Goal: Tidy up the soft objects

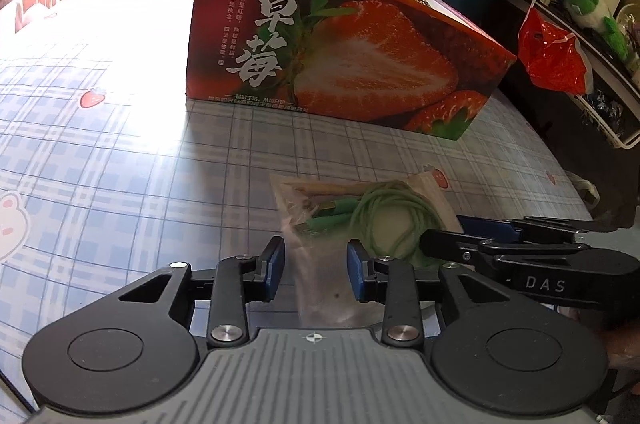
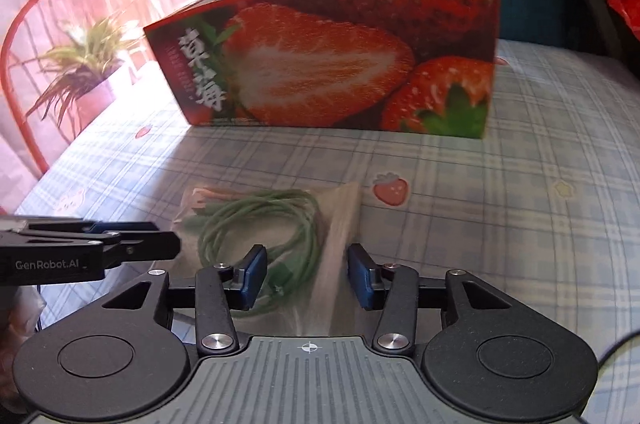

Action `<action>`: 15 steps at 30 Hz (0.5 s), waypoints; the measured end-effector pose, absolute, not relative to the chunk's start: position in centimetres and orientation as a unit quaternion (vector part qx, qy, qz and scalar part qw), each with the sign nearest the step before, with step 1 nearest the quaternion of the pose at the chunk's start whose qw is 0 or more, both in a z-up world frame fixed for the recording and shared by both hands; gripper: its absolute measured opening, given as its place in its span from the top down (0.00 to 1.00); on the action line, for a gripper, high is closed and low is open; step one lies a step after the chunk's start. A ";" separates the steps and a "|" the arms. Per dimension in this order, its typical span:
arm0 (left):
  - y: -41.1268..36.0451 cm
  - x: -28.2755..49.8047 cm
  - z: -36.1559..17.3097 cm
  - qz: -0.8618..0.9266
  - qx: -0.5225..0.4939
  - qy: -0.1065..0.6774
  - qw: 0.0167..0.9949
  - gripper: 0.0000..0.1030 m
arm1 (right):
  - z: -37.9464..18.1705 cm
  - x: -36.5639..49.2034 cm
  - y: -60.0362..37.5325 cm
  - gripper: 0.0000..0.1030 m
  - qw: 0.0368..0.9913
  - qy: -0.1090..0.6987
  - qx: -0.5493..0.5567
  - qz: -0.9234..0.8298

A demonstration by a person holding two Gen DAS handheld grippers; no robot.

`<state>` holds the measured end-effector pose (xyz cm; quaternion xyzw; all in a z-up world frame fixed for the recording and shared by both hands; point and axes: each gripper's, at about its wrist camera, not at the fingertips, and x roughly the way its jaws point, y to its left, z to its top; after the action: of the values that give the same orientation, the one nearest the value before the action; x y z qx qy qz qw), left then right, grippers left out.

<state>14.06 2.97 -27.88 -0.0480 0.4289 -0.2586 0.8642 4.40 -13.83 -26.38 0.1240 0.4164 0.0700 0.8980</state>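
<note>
While both grippers straddle a clear bag (image 1: 320, 256) of coiled green cable (image 1: 384, 220) on the checked bed sheet (image 1: 120, 144), left gripper (image 1: 316, 274) and right gripper (image 2: 307, 276) stand spread, gripping nothing; the slick plastic could slip before reaching the strawberry box (image 1: 340, 52).

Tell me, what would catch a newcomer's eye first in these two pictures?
The big red strawberry box stands upright at the back of the plaid bedsheet, its printed halved berry facing the cameras. In front of it lies a clear plastic bag holding a coiled green cable. Both tongs, left and right, meet at the bag's near edge with blue pads apart, not pressing it.
</note>
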 end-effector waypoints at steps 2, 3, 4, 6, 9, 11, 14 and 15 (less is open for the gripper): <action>3.1 14.5 -28.0 -0.260 -0.067 0.434 0.860 0.60 | -26.3 4.9 -13.3 0.65 0.895 0.420 0.128 0.084; 3.0 14.6 -28.0 -0.262 -0.074 0.435 0.858 0.59 | -26.3 5.0 -13.0 0.68 0.894 0.421 0.124 0.087; 2.9 14.7 -28.0 -0.261 -0.075 0.436 0.858 0.59 | -26.2 5.2 -12.8 0.71 0.894 0.421 0.123 0.092; 2.6 14.8 -28.0 -0.258 -0.068 0.434 0.860 0.59 | -26.2 5.2 -12.8 0.77 0.893 0.420 0.131 0.092; 2.6 14.9 -28.1 -0.257 -0.081 0.434 0.860 0.59 | -26.3 5.1 -13.4 0.82 0.892 0.415 0.151 0.090; 2.8 15.1 -28.1 -0.256 -0.095 0.435 0.858 0.59 | -26.4 4.9 -13.7 0.82 0.891 0.415 0.163 0.090; 2.8 15.1 -28.1 -0.256 -0.092 0.435 0.858 0.59 | -26.3 5.0 -13.7 0.82 0.890 0.415 0.165 0.090; 2.8 15.1 -28.1 -0.258 -0.089 0.434 0.859 0.59 | -26.4 5.0 -13.9 0.82 0.889 0.415 0.171 0.091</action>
<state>15.07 2.76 -28.14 -0.0887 0.4343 -0.2577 0.8586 5.01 -13.86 -26.37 0.1706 0.4149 0.0909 0.8891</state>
